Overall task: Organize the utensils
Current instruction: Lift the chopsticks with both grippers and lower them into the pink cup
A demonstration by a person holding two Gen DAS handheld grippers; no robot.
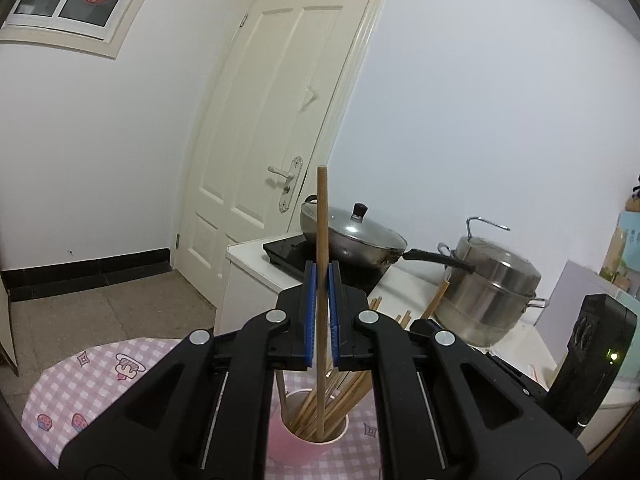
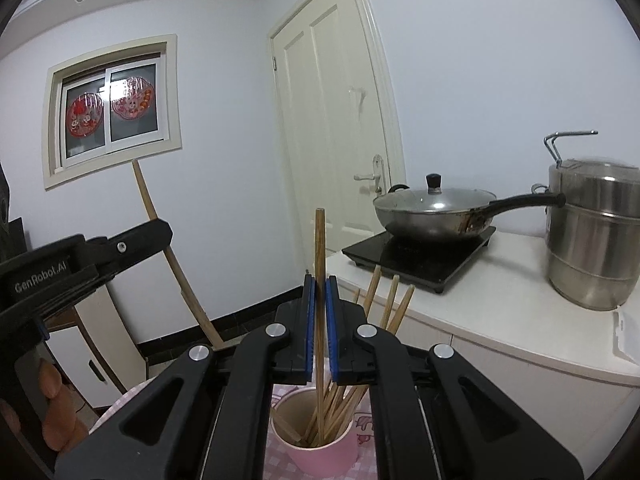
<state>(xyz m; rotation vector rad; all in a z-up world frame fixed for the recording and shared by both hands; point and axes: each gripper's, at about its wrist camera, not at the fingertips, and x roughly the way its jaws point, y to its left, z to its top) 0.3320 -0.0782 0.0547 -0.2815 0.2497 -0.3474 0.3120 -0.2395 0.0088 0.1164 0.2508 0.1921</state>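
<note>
wooden chopstick (image 1: 322, 240) upright in left gripper (image 1: 322, 280), jaws clamped tight on it, lower end down in the pink cup (image 1: 280, 436). right gripper (image 2: 319, 292) same: jaws pinched on a second chopstick (image 2: 319, 248), tip in the cup (image 2: 328, 456) w/ the loose bundle of chopsticks (image 2: 340, 404) leaning to the right. cup sits on pink checked cloth (image 1: 100, 380) near its rounded edge, floor (image 1: 100, 300) open beyond. white counter (image 2: 520, 320) edge close on the right, w/ black hob (image 2: 420, 256), lidded wok (image 2: 432, 208), steel steamer pot (image 2: 592, 240). grippers just beside each other.
</note>
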